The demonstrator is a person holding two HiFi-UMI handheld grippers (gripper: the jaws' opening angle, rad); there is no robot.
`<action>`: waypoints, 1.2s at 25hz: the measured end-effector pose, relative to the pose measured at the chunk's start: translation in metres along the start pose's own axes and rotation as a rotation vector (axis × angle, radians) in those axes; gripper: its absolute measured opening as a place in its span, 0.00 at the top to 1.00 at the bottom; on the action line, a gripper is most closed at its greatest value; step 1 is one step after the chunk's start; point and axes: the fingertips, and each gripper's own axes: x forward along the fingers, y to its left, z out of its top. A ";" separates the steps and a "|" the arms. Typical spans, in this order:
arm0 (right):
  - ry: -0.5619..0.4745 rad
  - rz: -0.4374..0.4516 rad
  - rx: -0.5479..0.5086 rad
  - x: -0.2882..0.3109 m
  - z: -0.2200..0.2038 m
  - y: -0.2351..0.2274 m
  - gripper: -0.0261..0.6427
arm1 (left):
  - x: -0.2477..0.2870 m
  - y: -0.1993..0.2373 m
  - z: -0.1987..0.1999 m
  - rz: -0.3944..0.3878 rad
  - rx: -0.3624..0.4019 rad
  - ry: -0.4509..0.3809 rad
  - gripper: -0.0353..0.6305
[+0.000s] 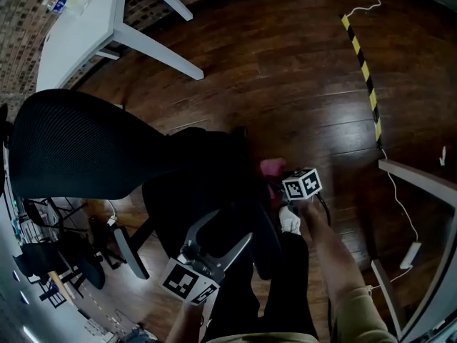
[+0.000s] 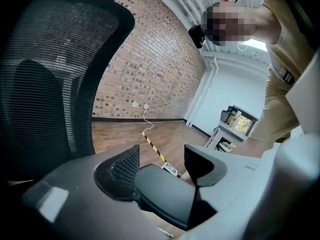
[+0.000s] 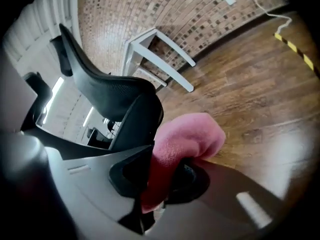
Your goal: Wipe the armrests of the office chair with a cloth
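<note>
A black mesh office chair (image 1: 78, 145) fills the left of the head view, with a white surface (image 1: 78, 31) in the upper left corner and a dark wooden floor (image 1: 285, 70) beneath both. Low in the centre of that frame sits my left gripper (image 1: 225, 229), pointed up into the chair. In the left gripper view its jaws are clenched on a smooth dark armrest (image 2: 165, 196), whose pad fills the gap from one jaw to the other. The chair's mesh back rises at the left of that view, and a brick wall (image 2: 150, 74) stands behind.

Just right of centre in the head view, my right gripper (image 1: 284, 181) lies under its marker cube (image 1: 301, 184), close against the chair's right side. A pink cloth (image 3: 185, 134) pokes out at the cube's upper left. The right gripper view shows those jaws grasping the cloth, which is pinched between them and bulges up and to the right past the tips, with bare floor behind it. Whether the cloth presses on an armrest I cannot tell.

Farther right in the head view, a strip of yellow-and-black tape (image 1: 364, 73) runs down the floor from the upper right. A white cable (image 1: 400, 199) trails below it, and a pale frame (image 1: 421, 181) crosses the right edge.
</note>
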 end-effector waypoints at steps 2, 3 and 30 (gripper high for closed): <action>-0.035 0.033 0.045 -0.005 0.002 0.005 0.88 | -0.001 0.001 -0.002 -0.001 -0.008 0.003 0.53; -0.067 0.074 0.043 -0.013 0.005 0.014 0.88 | -0.001 0.002 -0.003 -0.002 -0.012 0.003 0.53; -0.359 0.060 0.126 -0.038 -0.036 0.038 0.87 | -0.002 0.024 -0.021 0.009 -0.119 -0.025 0.53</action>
